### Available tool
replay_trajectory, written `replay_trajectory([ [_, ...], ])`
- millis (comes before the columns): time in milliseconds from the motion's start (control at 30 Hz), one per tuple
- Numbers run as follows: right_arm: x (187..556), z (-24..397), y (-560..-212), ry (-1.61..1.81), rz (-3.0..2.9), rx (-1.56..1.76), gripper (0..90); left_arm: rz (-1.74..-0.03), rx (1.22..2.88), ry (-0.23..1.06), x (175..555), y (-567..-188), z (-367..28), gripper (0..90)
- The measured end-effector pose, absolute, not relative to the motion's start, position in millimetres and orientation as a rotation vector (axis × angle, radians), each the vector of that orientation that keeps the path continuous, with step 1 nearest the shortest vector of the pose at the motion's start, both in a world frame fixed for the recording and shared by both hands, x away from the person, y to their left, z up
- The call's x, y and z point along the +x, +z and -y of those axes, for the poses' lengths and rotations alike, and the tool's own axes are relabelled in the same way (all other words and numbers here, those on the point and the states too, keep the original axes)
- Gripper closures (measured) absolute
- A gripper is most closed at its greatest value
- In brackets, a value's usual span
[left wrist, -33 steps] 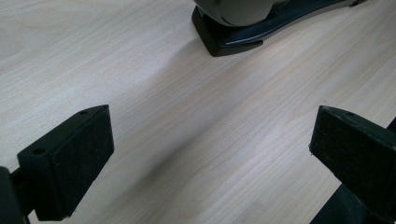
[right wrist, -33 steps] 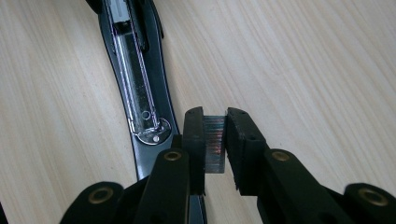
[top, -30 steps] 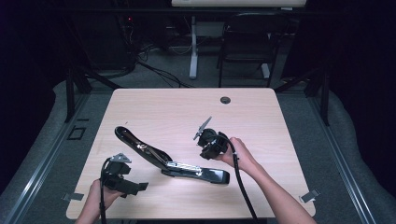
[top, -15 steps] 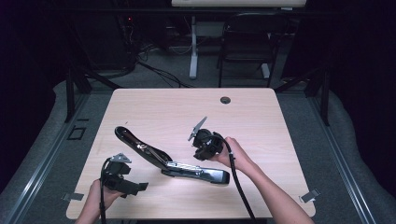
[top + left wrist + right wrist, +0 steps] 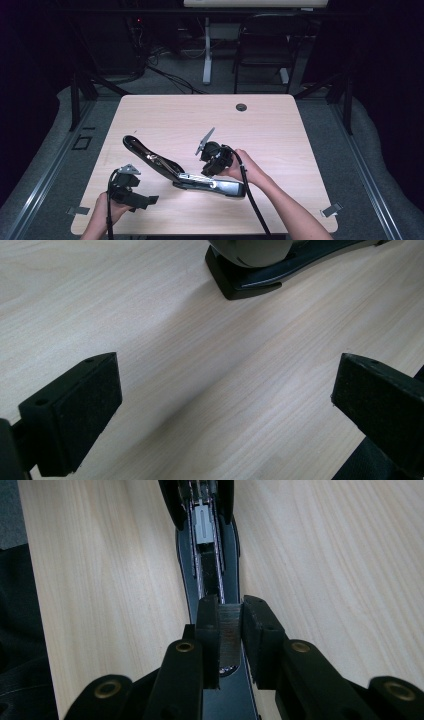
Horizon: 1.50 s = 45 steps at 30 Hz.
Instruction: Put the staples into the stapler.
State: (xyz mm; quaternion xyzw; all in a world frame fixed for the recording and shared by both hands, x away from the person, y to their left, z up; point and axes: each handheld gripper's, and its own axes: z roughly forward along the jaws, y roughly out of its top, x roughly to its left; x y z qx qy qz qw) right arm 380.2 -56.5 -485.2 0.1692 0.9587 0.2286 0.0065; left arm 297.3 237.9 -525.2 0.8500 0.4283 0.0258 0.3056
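Stapler (image 5: 185,172): black, lying open on the table (image 5: 300,150), near its front edge; lid swung up and back toward the left, magazine channel exposed. Staple strip (image 5: 229,630): dark block, held over the channel above the base. Right gripper (image 5: 212,167): jaws nearly closed, pads pinching the strip from both sides, pointed down along the stapler. Left gripper (image 5: 145,200): jaws spread wide, nothing between them, low over bare wood just left of the stapler's base. Grommet (image 5: 241,107): near the table's far edge.
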Motion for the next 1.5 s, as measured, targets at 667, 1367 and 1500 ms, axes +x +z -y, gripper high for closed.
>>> replay_trajectory([
  [667, 378.7, 52.3, -496.6, 0.671, -3.044, 0.488, 78.2, -1.134, 2.249, 0.068, 297.1, -525.1, -237.9, 0.0],
  [1367, 379.1, 52.5, -500.7, 0.643, -3.054, 0.452, 78.3, -1.136, 2.244, 0.068, 297.0, -525.0, -238.1, 0.0],
  [1500, 379.3, 52.6, -500.8, 0.641, -3.056, 0.455, 78.3, -1.132, 2.247, 0.063, 297.2, -525.1, -238.3, 0.0],
])
